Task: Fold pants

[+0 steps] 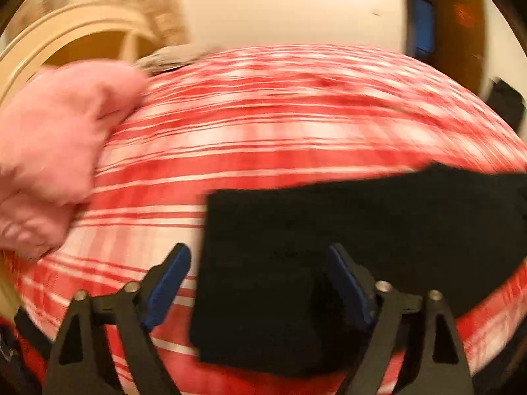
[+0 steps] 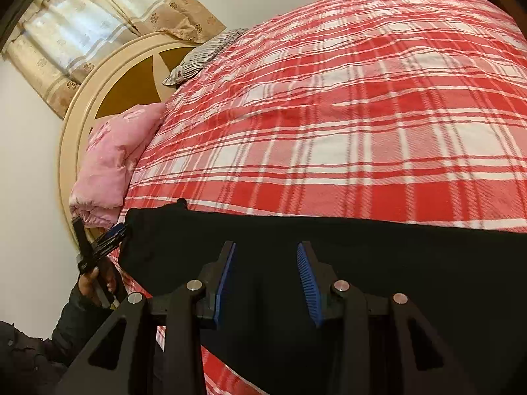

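Observation:
The black pants [image 2: 362, 263] lie flat along the near edge of a bed with a red and white plaid blanket [image 2: 329, 115]. In the blurred left wrist view their end [image 1: 329, 247] lies to the right. My left gripper [image 1: 257, 256] is open at the left end of the pants, one finger over the cloth and one over the blanket; it also shows in the right wrist view [image 2: 112, 233] beside that end. My right gripper [image 2: 266, 253] is open above the middle of the pants, nothing between its blue pads [image 2: 306, 279].
A pink quilt [image 2: 112, 161] is bunched against the round headboard [image 2: 98, 75] at the left. A striped pillow [image 2: 201, 56] lies at the far corner. Curtains [image 2: 98, 26] hang behind. A dark door [image 1: 461, 33] stands at the right.

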Action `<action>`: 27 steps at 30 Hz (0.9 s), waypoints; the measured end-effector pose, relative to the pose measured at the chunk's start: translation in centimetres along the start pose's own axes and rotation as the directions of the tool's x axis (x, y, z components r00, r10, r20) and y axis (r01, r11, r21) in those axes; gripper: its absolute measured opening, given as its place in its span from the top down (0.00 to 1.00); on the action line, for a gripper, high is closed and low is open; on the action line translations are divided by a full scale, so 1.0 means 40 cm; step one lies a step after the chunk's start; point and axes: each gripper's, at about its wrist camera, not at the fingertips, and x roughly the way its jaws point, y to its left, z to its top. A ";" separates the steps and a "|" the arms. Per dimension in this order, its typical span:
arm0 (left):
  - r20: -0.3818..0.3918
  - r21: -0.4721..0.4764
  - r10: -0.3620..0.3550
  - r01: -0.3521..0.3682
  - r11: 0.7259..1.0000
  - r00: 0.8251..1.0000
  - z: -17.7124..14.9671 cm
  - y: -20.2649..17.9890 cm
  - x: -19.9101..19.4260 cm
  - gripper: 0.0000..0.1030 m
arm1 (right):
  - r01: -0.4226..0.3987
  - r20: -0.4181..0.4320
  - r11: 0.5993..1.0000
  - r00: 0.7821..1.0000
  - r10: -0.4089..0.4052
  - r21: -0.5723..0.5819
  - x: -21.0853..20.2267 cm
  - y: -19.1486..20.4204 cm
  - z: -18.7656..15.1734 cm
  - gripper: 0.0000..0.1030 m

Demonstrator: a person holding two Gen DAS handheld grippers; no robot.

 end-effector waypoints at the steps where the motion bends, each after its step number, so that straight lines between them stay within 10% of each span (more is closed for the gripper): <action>1: -0.007 -0.034 -0.002 0.001 0.999 1.000 0.005 0.028 0.013 0.23 | 0.001 -0.002 1.000 1.000 -0.001 0.000 0.002 0.002 -0.001 0.61; 10: -0.044 -0.085 -0.125 0.121 0.989 0.991 0.034 0.013 0.105 0.34 | 0.014 -0.018 1.000 1.000 -0.014 0.016 0.031 0.009 -0.017 0.61; 16: -0.008 -0.129 -0.173 0.170 0.977 0.985 0.030 0.032 0.069 0.75 | 0.010 0.008 1.000 1.000 -0.010 0.003 0.024 0.032 -0.004 0.61; 27: 0.052 -0.249 -0.184 0.191 0.950 0.982 0.127 0.124 0.078 0.77 | 0.037 0.011 0.999 0.999 -0.037 0.018 0.035 0.020 -0.012 0.61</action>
